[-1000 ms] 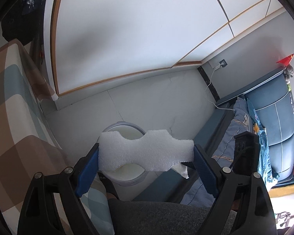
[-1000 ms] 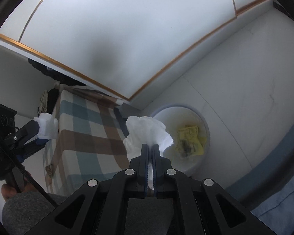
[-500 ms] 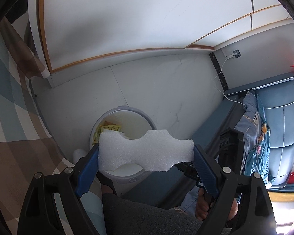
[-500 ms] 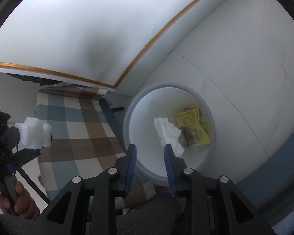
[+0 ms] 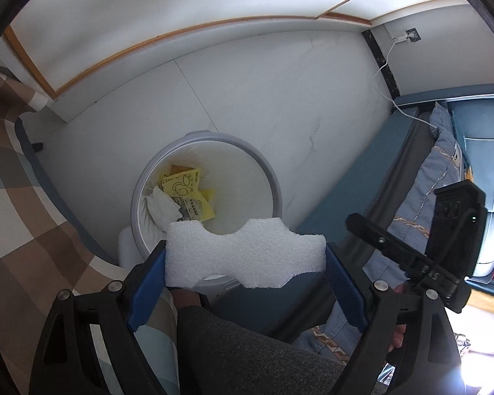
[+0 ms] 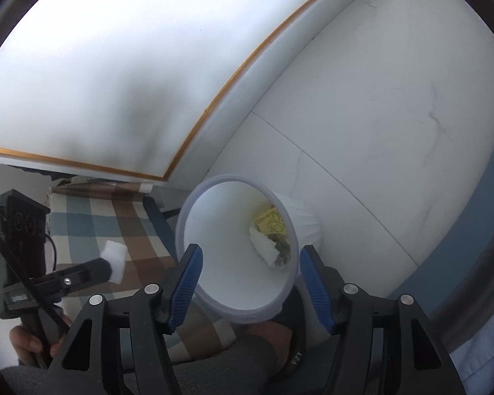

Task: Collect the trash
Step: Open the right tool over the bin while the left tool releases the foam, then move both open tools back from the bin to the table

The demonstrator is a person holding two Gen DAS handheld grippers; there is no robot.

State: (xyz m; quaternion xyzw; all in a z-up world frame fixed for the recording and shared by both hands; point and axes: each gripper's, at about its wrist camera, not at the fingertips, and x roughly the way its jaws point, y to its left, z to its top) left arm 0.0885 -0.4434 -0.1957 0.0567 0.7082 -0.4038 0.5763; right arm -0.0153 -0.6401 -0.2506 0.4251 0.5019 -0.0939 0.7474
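One yellow wrapper half hidden behind bin rim.

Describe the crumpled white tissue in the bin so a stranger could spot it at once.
Find the round white waste bin standing on the pale tiled floor beside the checked brown-and-blue cloth. Look inside, at its bottom: the crumpled white tissue lies against the yellow printed wrappers. It is the only soft, plain white wad there; its neighbours are flat, yellow and printed.
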